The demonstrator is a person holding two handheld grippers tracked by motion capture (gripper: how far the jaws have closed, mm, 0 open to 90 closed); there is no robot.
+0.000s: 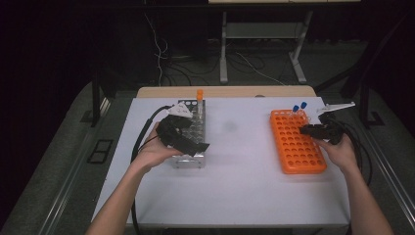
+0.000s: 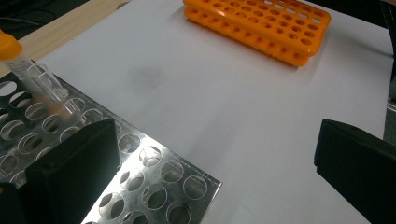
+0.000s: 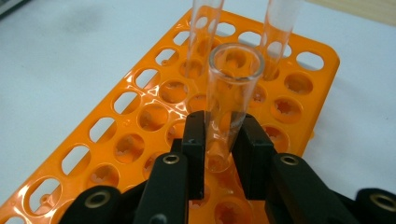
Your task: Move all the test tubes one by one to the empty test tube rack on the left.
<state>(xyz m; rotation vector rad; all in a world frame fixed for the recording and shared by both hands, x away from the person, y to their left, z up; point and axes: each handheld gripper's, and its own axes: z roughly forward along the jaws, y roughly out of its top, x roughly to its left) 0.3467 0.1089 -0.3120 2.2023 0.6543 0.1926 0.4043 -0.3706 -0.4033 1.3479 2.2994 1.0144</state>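
An orange tube rack (image 1: 296, 144) lies at the right of the white table. My right gripper (image 3: 223, 140) is shut on a clear, uncapped tube (image 3: 233, 79) that stands upright in a hole of the orange rack (image 3: 126, 130). Two more clear tubes (image 3: 203, 32) stand behind it; from above they show blue caps (image 1: 299, 107). The right gripper (image 1: 306, 129) reaches in from the rack's right edge. At the left, a metal rack (image 1: 195, 122) holds an orange-capped tube (image 1: 199, 94). My left gripper (image 2: 215, 177) stands open, one jaw over the metal rack (image 2: 154, 177), with nothing between the jaws.
Bare white tabletop (image 1: 235, 161) lies between the two racks. A wooden strip (image 1: 225, 91) runs along the table's far edge. Cables (image 1: 139, 147) trail from the left gripper over the table's left side. Beyond the table are dark floor and desk legs.
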